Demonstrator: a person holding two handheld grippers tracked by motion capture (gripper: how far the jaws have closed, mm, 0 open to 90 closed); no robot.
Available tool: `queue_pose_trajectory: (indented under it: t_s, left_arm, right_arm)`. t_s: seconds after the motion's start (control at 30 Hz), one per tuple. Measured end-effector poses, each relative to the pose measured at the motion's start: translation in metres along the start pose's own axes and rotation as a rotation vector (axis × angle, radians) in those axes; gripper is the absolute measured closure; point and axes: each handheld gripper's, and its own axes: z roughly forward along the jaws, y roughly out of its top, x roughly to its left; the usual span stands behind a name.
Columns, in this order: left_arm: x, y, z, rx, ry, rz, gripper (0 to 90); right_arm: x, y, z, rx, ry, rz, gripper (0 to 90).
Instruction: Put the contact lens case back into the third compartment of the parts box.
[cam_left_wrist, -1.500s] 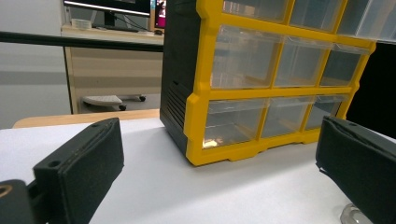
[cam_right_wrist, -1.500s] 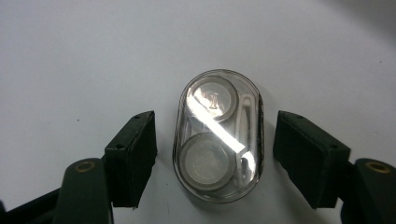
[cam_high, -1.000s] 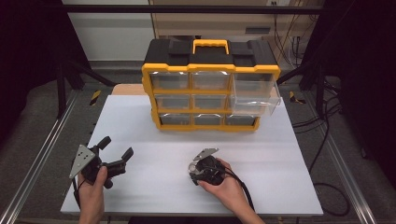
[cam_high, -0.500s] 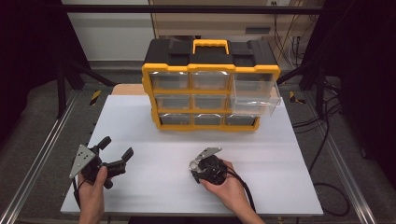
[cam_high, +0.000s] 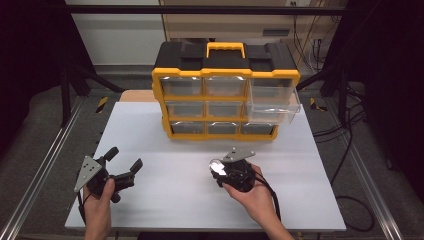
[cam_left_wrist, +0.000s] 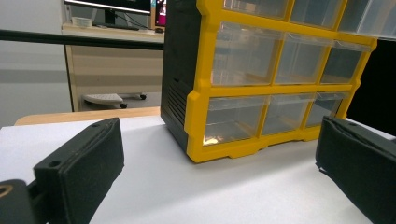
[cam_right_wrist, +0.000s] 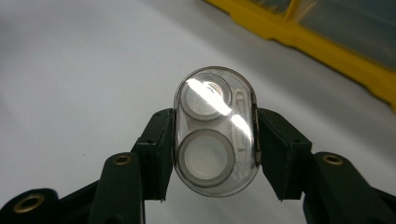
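A clear oval plastic case (cam_right_wrist: 215, 133) with two round grey discs inside sits between the pads of my right gripper (cam_right_wrist: 215, 149), which is shut on it and holds it above the white table (cam_high: 175, 195). In the high view the case (cam_high: 217, 166) glints at the front of my right gripper (cam_high: 220, 172), in front of the yellow and black drawer cabinet (cam_high: 225, 95). My left gripper (cam_high: 122, 162) rests at the table's front left, open, with nothing between its jaws. Its own view looks past both pads (cam_left_wrist: 81, 168) at the cabinet (cam_left_wrist: 261, 88).
The cabinet's right middle drawer (cam_high: 272, 102) is pulled out and looks empty. Metal frame rails (cam_high: 45, 165) run along both table sides. Cables (cam_high: 345, 150) lie on the floor at the right. A wooden board (cam_high: 137, 95) lies behind the table's left part.
My right gripper has risen off the table with the clear case in its jaws and moved slightly toward the cabinet. The left gripper has stayed where it was.
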Motion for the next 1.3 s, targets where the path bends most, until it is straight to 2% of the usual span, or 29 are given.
queue_pose_trajectory:
  t_s: [0.03, 0.07, 0.2, 0.23, 0.33, 0.4, 0.43, 0.57, 0.7, 0.83, 1.07, 1.3]
  left_arm:
    - [0.0, 0.0, 0.0, 0.0, 0.001, 0.001, 0.9]
    - [0.0, 0.0, 0.0, 0.0, 0.001, 0.0, 1.0]
    - [0.001, 0.0, -0.001, 0.001, 0.003, -0.002, 1.0]
    - [0.001, 0.0, -0.001, 0.001, 0.003, -0.002, 0.9]
    - [0.001, 0.0, -0.001, 0.001, 0.005, -0.001, 0.9]
    - [0.0, 0.0, -0.001, 0.001, 0.005, -0.001, 0.9]
    - [0.001, 0.0, -0.002, 0.003, 0.005, 0.001, 0.9]
    - [0.001, 0.0, -0.001, 0.003, 0.004, 0.001, 1.0]
    - [0.001, 0.0, -0.002, 0.002, 0.004, 0.001, 1.0]
    - [0.001, 0.0, -0.002, -0.001, 0.005, 0.0, 1.0]
    - [0.001, 0.0, -0.002, -0.002, 0.004, -0.001, 1.0]
    - [0.001, 0.0, -0.003, -0.003, 0.004, -0.002, 1.0]
  right_arm:
    - [0.0, 0.0, 0.0, 0.0, 0.0, 0.0, 49.1]
    - [-0.001, 0.006, -0.009, -0.016, -0.006, -0.005, 49.0]
    - [-0.003, 0.019, -0.028, -0.055, -0.02, -0.023, 49.1]
    - [-0.003, 0.019, -0.028, -0.055, -0.02, -0.023, 49.1]
    - [-0.004, 0.033, -0.046, -0.092, -0.029, -0.035, 49.1]
    - [-0.004, 0.037, -0.05, -0.103, -0.031, -0.036, 49.1]
    - [-0.004, 0.045, -0.058, -0.12, -0.034, -0.044, 49.0]
    - [-0.003, 0.058, -0.07, -0.147, -0.046, -0.07, 49.1]
    - [0.001, 0.079, -0.088, -0.184, -0.064, -0.104, 49.1]
    - [0.0, 0.09, -0.098, -0.209, -0.049, -0.094, 49.1]
    - [-0.007, 0.118, -0.122, -0.264, -0.077, -0.105, 49.1]
    - [-0.019, 0.131, -0.138, -0.3, -0.1, -0.08, 49.1]
